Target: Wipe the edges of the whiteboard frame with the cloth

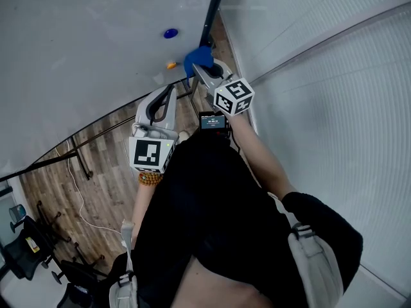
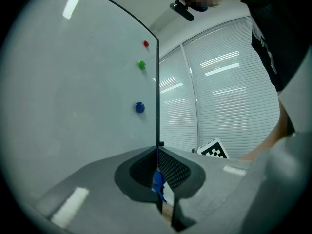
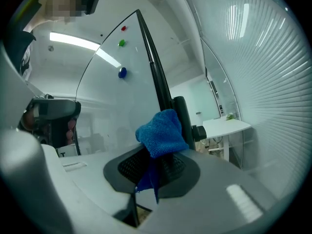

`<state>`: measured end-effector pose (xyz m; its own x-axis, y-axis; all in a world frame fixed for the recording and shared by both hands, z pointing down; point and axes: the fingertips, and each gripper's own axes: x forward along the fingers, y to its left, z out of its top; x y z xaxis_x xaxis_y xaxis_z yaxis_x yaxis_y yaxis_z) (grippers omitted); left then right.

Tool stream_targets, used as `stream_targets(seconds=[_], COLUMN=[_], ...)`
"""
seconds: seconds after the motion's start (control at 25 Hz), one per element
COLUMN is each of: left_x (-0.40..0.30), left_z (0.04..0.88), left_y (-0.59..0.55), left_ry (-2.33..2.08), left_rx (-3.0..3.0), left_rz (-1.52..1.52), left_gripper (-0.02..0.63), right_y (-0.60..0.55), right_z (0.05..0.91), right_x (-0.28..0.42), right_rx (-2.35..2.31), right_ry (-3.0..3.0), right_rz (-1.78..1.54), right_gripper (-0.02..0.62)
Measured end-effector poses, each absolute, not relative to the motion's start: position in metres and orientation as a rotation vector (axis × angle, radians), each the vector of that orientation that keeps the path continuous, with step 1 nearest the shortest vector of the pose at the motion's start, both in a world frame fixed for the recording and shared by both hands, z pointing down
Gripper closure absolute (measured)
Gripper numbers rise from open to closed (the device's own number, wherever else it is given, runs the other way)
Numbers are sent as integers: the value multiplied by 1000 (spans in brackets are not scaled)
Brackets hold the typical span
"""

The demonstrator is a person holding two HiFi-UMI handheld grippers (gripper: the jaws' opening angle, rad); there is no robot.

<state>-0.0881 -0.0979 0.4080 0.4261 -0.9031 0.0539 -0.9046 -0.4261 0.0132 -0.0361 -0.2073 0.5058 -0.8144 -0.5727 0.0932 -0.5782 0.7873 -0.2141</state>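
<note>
The left gripper (image 2: 158, 155) sits low by the whiteboard (image 1: 77, 43), its jaws drawn all but together with only a slit between them, gripping nothing. Just to its right, the right gripper (image 3: 155, 155) pinches the blue cloth (image 3: 161, 130) tight. The bunched cloth presses against the dark whiteboard frame (image 3: 156, 77) on its upright edge.

Bright, even light — both gripper views fisheye-bent, black at corners.

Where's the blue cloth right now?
The blue cloth is pinched in the right gripper, right at the whiteboard's dark frame edge, top centre in the head view.
</note>
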Motion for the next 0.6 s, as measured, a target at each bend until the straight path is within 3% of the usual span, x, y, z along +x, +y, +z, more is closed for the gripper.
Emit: stream_targets(seconds=[0.6], left_x=[-85], left_z=[403], left_y=[-97], left_ry=[-1661], left_rx=[2615], left_rz=[38], left_gripper=[606], right_y=[-210], right_z=[562], right_x=[-41], right_rx=[844], right_ry=[-2825], right_rz=[428], right_gripper=[523])
